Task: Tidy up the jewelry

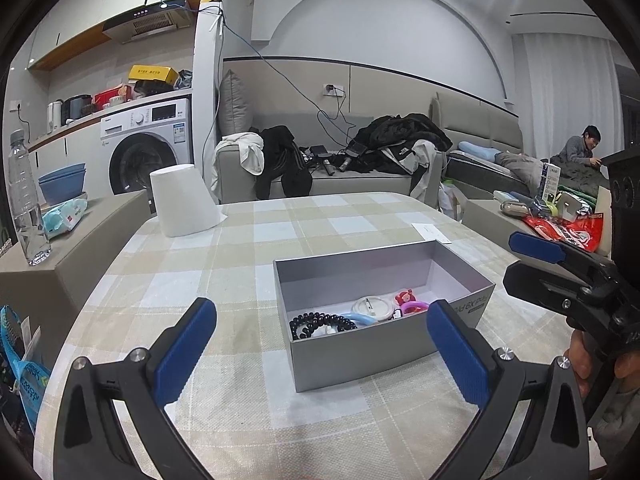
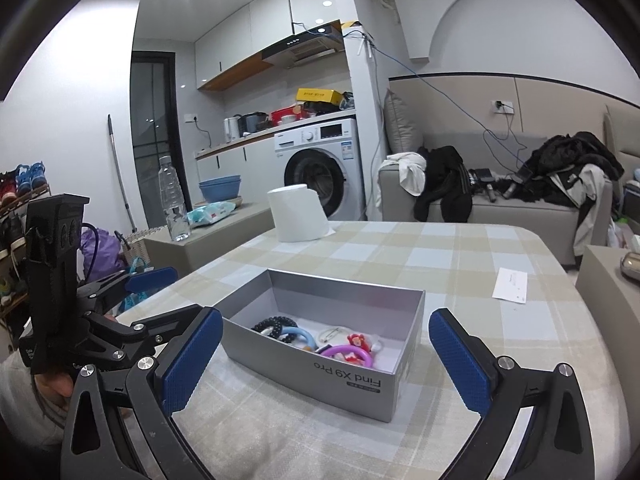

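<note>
An open grey box (image 1: 352, 360) (image 2: 352, 384) sits on the checked tablecloth. Inside lie a black bead bracelet (image 1: 320, 323) (image 2: 269, 325), a light blue ring (image 1: 360, 319) (image 2: 298, 336), a white round piece (image 1: 371, 306) (image 2: 334, 334), a purple ring (image 2: 346, 351) and a red figure charm (image 1: 405, 297) (image 2: 357, 340). My left gripper (image 1: 320, 348) is open and empty, hovering just in front of the box. My right gripper (image 2: 326, 354) is open and empty, at the box's labelled side; it also shows in the left wrist view (image 1: 560, 264).
A white paper roll (image 1: 182, 200) (image 2: 298, 214) stands at the table's far left. A white card (image 1: 431, 233) (image 2: 510, 285) lies at the far right. A water bottle (image 1: 26, 200) stands on a side cabinet. A sofa with clothes (image 1: 340, 156) is behind the table.
</note>
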A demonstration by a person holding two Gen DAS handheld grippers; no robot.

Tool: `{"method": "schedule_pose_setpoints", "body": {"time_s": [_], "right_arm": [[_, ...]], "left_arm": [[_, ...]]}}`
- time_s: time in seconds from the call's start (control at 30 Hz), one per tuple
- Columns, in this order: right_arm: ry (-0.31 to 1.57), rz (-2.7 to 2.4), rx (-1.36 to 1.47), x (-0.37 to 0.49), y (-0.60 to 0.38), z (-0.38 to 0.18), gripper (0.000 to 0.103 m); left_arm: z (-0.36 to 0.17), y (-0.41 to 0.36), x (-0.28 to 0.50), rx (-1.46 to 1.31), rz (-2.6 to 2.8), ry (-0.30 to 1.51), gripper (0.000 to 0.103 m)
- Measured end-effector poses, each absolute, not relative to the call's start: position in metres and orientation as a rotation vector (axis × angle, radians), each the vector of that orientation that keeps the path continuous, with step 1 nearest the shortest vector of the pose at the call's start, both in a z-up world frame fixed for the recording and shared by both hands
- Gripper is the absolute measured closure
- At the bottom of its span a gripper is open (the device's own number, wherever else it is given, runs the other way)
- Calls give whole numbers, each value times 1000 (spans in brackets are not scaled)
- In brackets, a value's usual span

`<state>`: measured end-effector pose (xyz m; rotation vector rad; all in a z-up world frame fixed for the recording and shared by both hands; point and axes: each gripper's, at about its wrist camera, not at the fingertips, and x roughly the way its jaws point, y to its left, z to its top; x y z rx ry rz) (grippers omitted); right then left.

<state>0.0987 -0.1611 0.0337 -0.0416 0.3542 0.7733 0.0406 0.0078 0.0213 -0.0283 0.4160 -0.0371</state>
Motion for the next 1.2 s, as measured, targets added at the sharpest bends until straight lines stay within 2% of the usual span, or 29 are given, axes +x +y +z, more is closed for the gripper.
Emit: {"method": "schedule_pose_setpoints", "body": {"time_s": [1.2], "right_arm": [[344, 782, -47, 99, -161, 34, 0]], "left_arm": [[21, 8, 41, -28, -37, 415, 1]]}}
